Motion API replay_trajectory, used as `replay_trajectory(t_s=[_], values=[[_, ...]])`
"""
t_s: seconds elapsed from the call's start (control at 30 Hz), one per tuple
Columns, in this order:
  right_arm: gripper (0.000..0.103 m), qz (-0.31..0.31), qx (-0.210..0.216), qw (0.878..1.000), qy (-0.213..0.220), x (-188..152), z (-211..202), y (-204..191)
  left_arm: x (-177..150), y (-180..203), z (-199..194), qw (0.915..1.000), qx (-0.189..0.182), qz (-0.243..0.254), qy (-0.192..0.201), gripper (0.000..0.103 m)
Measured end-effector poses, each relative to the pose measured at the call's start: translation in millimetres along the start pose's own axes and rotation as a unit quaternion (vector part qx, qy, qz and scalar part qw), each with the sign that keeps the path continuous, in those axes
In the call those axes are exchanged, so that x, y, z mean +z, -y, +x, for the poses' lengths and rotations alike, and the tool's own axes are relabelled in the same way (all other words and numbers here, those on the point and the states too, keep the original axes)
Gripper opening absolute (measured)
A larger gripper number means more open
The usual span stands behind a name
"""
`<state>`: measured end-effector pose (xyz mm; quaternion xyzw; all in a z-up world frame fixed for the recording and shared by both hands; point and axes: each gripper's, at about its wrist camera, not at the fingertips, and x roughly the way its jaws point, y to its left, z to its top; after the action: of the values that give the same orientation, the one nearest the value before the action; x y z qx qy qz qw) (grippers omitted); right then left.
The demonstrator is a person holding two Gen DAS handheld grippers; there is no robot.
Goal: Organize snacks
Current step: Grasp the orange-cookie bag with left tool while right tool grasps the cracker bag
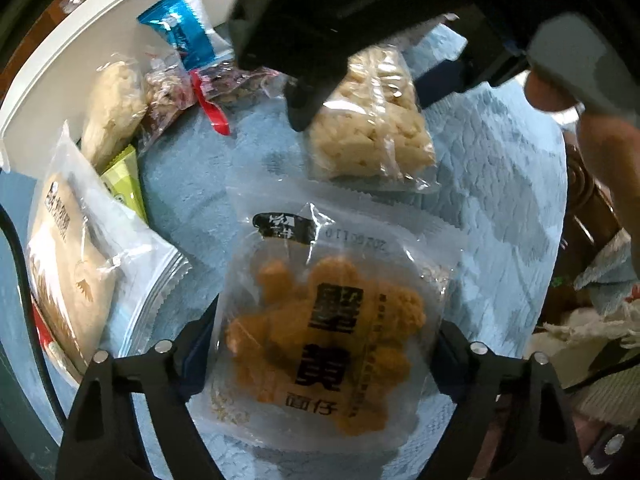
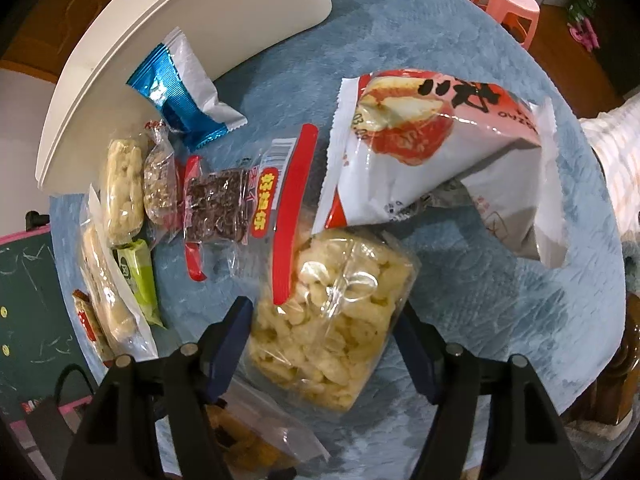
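Observation:
My left gripper is shut on a clear pack of orange crab-roe cookies, held over the blue cloth. My right gripper is shut on a clear pack of pale puffed-rice cake; the same pack and the right gripper's black body show ahead in the left wrist view. A row of snacks lies along the white bin: a blue-and-white pack, a dark brown bar with red trim, a pale rice bar and a green pack.
A large red-and-white snack bag lies on the blue cloth right of centre. A pink stool stands beyond the table. A green chalkboard is at the left. The table's wooden edge is at the right.

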<state>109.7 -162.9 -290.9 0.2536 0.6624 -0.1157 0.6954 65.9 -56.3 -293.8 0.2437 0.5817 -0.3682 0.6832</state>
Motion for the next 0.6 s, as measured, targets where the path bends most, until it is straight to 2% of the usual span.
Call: replay_trajectory(t_s=[0.1, 0.33, 0.47, 0.6], values=[[0.07, -0.009, -0.007, 1.0, 0.0, -4.8, -1.5, -1.5, 3.0, -4.6, -5.4, 0.9998, 0.002, -0.021, 0.002, 0.078], [0.07, -0.037, -0.008, 0.999, 0.002, -29.0, -14.1, 4.5, -8.3, -12.1, -23.8, 0.9972, 0.017, -0.073, -0.004, 0.076], [0.069, -0.066, -0.005, 0.998, 0.022, -42.5, -33.6, 3.5, -13.8, -16.2, -41.4, 0.9935, 0.04, -0.106, -0.01, 0.075], [0.069, -0.106, -0.003, 0.992, 0.06, -56.9, -62.3, -6.7, -18.4, -20.2, -66.4, 0.988, 0.057, -0.144, -0.002, 0.075]])
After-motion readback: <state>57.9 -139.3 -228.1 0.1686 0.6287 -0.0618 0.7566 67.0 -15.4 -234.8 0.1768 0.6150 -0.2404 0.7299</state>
